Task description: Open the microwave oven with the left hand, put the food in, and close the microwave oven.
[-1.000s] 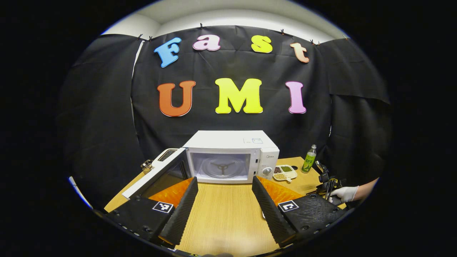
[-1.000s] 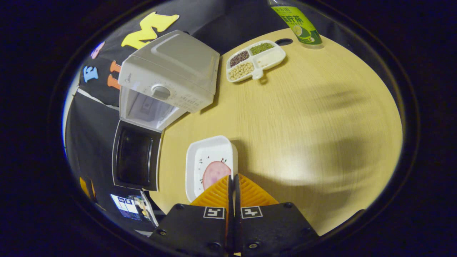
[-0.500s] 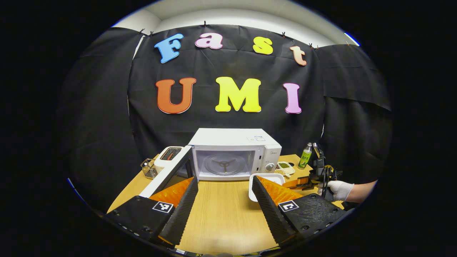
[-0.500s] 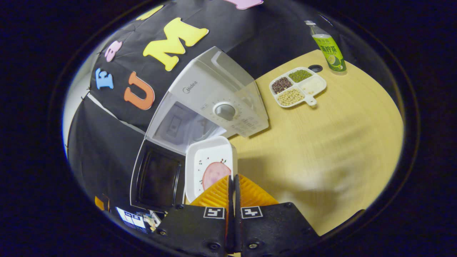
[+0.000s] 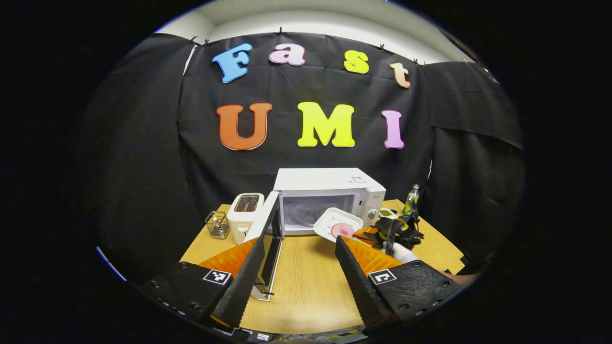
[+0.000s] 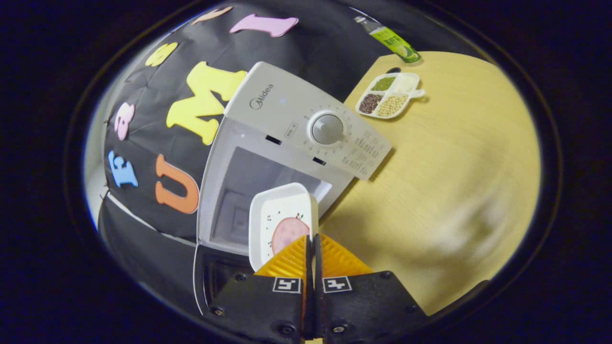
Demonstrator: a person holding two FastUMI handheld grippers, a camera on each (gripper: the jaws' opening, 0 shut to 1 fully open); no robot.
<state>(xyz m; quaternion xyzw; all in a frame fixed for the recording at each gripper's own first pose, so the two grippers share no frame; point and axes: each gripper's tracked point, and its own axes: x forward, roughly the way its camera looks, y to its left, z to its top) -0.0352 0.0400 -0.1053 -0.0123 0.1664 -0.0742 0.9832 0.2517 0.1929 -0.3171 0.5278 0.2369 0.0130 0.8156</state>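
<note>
Since a moment ago, right hand-held gripper (image 6: pixel 313 239), clamped on the white tray (image 6: pixel 279 215), reaches the open microwave (image 6: pixel 267 157); left hand-held gripper (image 5: pixel 299 267) gapes empty.

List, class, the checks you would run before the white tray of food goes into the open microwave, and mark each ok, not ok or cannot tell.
1. Microwave door open wide: ok.
2. Microwave cavity free of other items: ok for the part that shows; the turntable is partly hidden behind the tray.
3. Right gripper shut on the white tray rim: ok, both fingers pinch the edge.
4. Tray level: not ok, in the left gripper view it tilts.
5. Pink food slice resting on the tray: ok.
6. Left gripper out of the tray's path: ok, it is open, holds nothing and is well back from the microwave.
</note>
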